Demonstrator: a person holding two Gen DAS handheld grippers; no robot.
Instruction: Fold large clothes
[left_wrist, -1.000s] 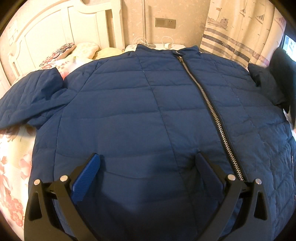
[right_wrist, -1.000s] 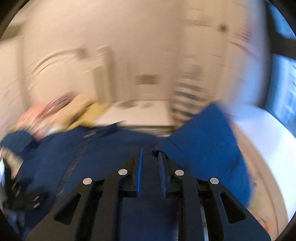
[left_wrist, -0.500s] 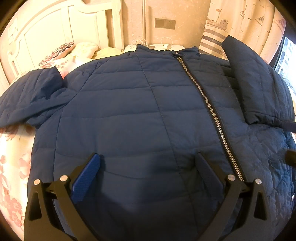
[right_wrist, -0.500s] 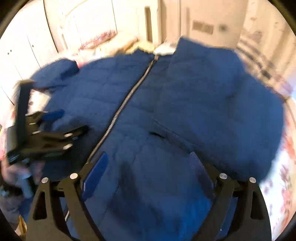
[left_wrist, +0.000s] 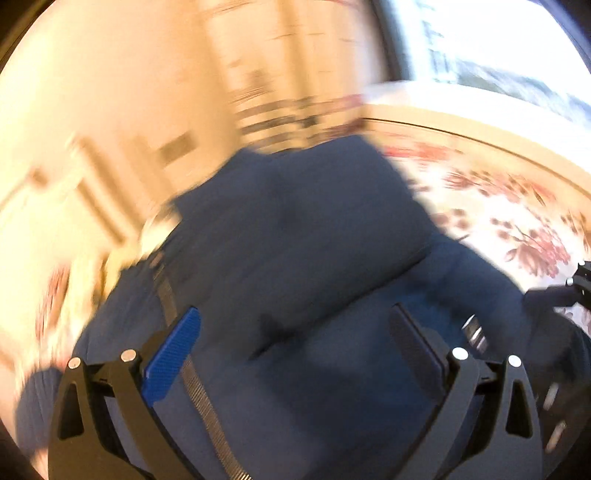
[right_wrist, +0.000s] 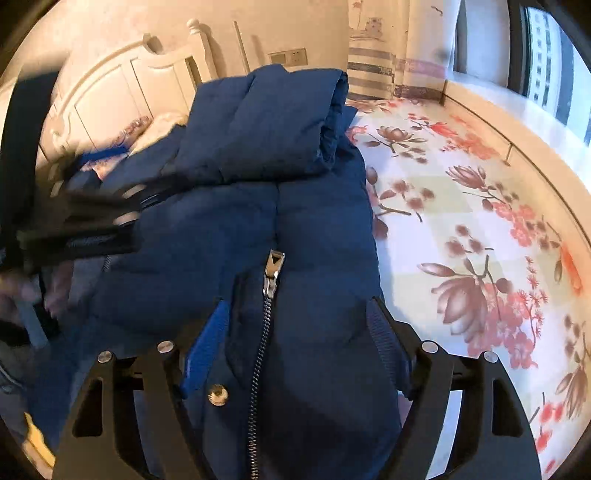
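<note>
A navy quilted zip jacket (right_wrist: 236, 229) lies on the bed, also in the blurred left wrist view (left_wrist: 314, 258). One sleeve (right_wrist: 266, 122) is folded over onto the jacket's body. My right gripper (right_wrist: 295, 325) is open over the hem, its jaws either side of the pocket zipper (right_wrist: 271, 269). My left gripper (left_wrist: 295, 332) is open above the jacket, with the front zipper (left_wrist: 199, 391) under its left jaw. The left gripper shows blurred in the right wrist view (right_wrist: 92, 218).
The floral bedsheet (right_wrist: 461, 229) is bare to the right of the jacket. A white headboard (right_wrist: 122, 85) and pillows (right_wrist: 159, 125) stand at the far end. A window (right_wrist: 546, 59) and striped curtain (right_wrist: 369, 70) are at the right.
The left gripper has swung fast to the right over the jacket, blurring its view. The right gripper has moved down over the jacket's hem; the sleeve stays folded over the body.
</note>
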